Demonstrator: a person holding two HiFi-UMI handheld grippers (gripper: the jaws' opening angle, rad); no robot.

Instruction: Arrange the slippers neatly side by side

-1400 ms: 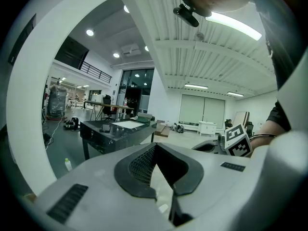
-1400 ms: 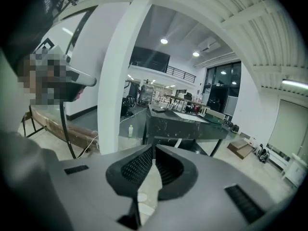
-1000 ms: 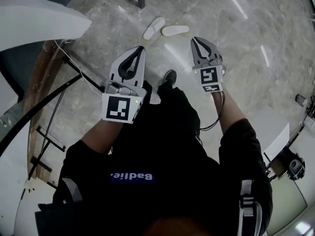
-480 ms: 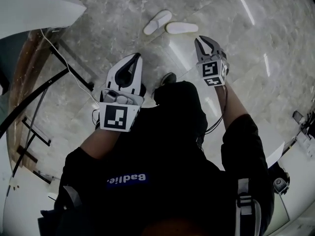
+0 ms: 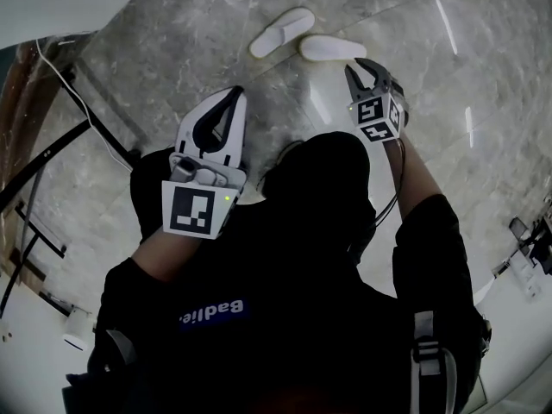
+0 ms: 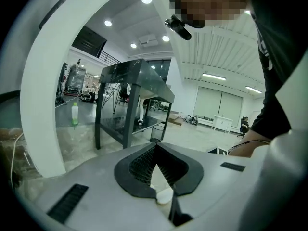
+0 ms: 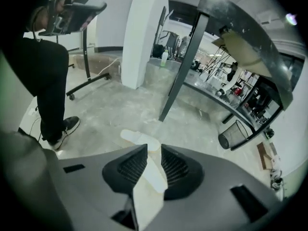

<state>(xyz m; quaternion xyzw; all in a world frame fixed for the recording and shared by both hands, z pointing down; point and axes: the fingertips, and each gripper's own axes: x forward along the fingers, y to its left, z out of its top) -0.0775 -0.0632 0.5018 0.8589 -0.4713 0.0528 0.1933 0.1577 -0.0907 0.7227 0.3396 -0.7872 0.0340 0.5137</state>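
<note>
**As the reach begins, nothing is yet grasped**

Left hand-held gripper (image 5: 233, 95): lowered toward the floor (image 5: 172, 50), clenched, empty. Ahead, the left slipper (image 5: 282, 32) and right slipper (image 5: 333, 47) lie on the floor splayed in a V, not parallel. Right hand-held gripper (image 5: 365, 71): lowered just short of the right slipper, jaws newly parted, holding nothing. Judged: first pick-up imminent, arranging not started.

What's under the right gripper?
A white slipper on the marble floor, seen through the right gripper's jaws, which have just been opening and grip nothing. The jaws cover the rest of it; the second slipper lies just beyond.
</note>
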